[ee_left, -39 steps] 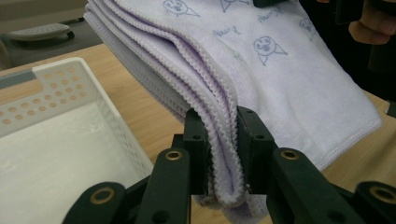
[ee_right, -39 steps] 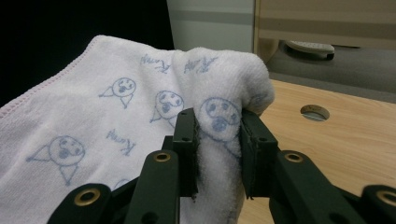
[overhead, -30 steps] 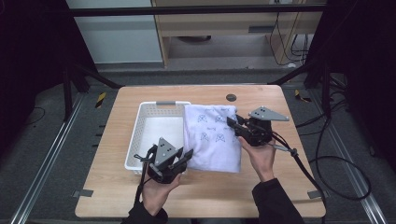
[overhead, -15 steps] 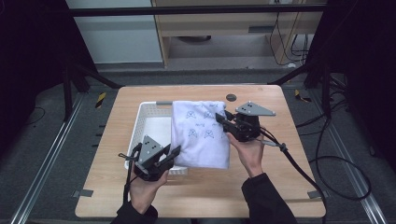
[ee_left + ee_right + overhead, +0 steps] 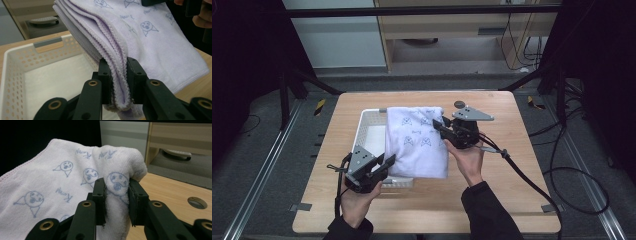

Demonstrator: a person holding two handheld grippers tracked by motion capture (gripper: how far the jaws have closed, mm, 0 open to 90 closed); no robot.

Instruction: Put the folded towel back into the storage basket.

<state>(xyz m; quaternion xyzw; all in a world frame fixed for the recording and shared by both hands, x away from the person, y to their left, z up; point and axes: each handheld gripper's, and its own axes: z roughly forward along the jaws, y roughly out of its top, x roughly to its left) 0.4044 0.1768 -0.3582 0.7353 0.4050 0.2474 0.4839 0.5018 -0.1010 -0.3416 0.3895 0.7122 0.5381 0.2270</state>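
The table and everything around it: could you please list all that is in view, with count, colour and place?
towel: one, white with blue printed faces, folded, held up over the basket's right side between both claws
basket: one, white, perforated, left of centre on the table
table: one, light wood, centre
round disc: one, dark, far side of the table
cabinet: one, pale wood, behind the table
cables: several, black, floor at right
left claw: one, black, shut on the towel's near edge
right claw: one, black, shut on the towel's far corner
hands: two, each holding a claw
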